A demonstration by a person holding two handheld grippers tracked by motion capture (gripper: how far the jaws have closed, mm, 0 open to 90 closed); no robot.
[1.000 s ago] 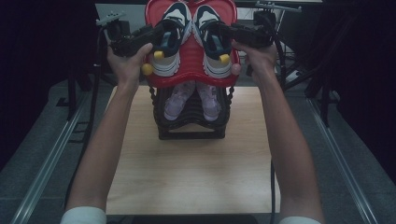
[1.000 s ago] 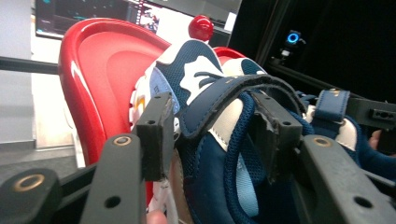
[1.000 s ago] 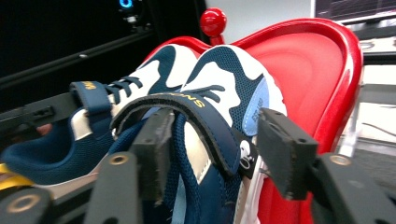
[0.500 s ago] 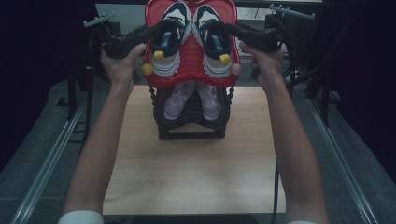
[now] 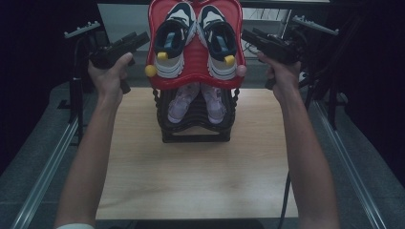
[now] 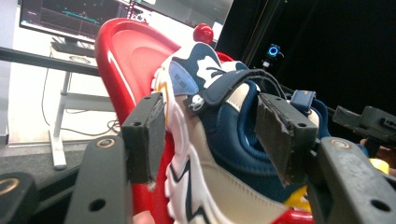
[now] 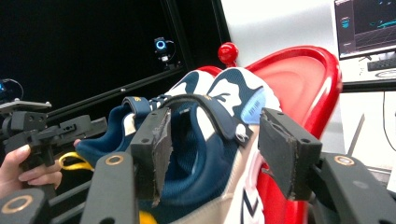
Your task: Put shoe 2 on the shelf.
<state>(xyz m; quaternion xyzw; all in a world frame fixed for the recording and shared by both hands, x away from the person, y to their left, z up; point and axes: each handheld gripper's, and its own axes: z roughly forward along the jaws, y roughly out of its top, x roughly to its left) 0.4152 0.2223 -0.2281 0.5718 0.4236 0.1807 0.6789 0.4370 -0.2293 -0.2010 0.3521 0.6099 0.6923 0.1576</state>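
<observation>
A pair of navy and white sneakers (image 5: 196,40) sits side by side on the red tray (image 5: 152,52) that forms the top tier of a black shoe rack (image 5: 196,129), toes pointing away from the person. The rack stands on the far half of a wooden table (image 5: 191,181). A second pair, pale pink sneakers (image 5: 196,102), rests on the tier below. Small round knobs mark the tray's corners, yellow at the near left and pink at the near right.

The left gripper (image 5: 136,39) is held at the tray's left side, level with the shoes, near the rim but clear of it. Its jaws have just been opening and now stand wide; in the left gripper view the tray's edge and the side of the left sneaker (image 6: 219,140) show in the gap between the pads, though the pads seem to press on nothing, as far as this close angle lets one judge.

The right gripper (image 5: 248,36) mirrors it at the tray's right side, also a little apart from the rim. Its jaws stand wide apart, and in the right gripper view the right sneaker (image 7: 210,140) and the tray's rim appear beyond them, with nothing gripped. The left hand (image 7: 28,168) and its gripper show across the shoes.
</observation>
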